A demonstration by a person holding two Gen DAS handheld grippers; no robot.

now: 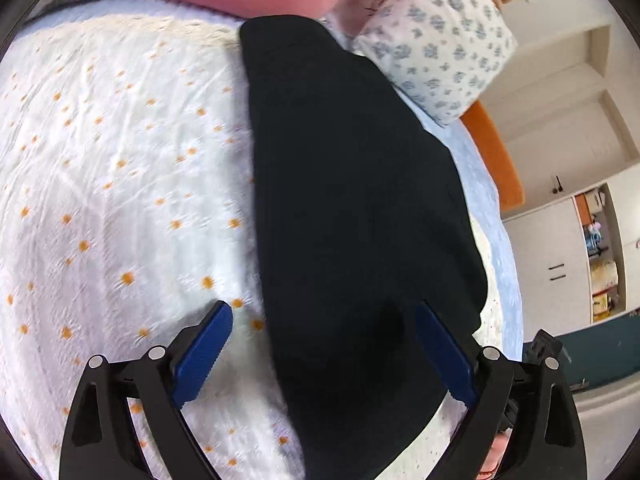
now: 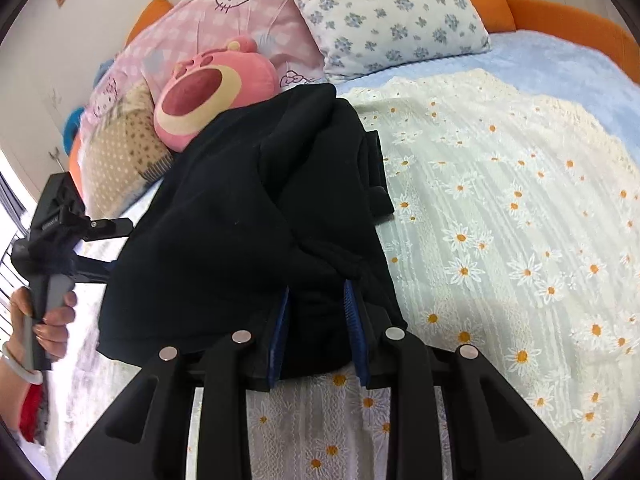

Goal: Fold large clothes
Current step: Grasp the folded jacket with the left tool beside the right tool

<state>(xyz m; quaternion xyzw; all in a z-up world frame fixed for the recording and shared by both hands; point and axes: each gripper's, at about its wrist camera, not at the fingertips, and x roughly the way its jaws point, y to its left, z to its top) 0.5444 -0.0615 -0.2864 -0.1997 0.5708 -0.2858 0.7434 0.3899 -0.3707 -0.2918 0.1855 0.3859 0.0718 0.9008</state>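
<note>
Black garment (image 2: 256,216): lies bunched on the daisy-print bedspread (image 2: 500,220), its far end at 12 o'clock beside the pink plush toy (image 2: 208,92). Right tongs (image 2: 316,332): clenched on a fold of the garment. Left tongs (image 1: 324,356): released, spread wide over the garment's near end.
</note>
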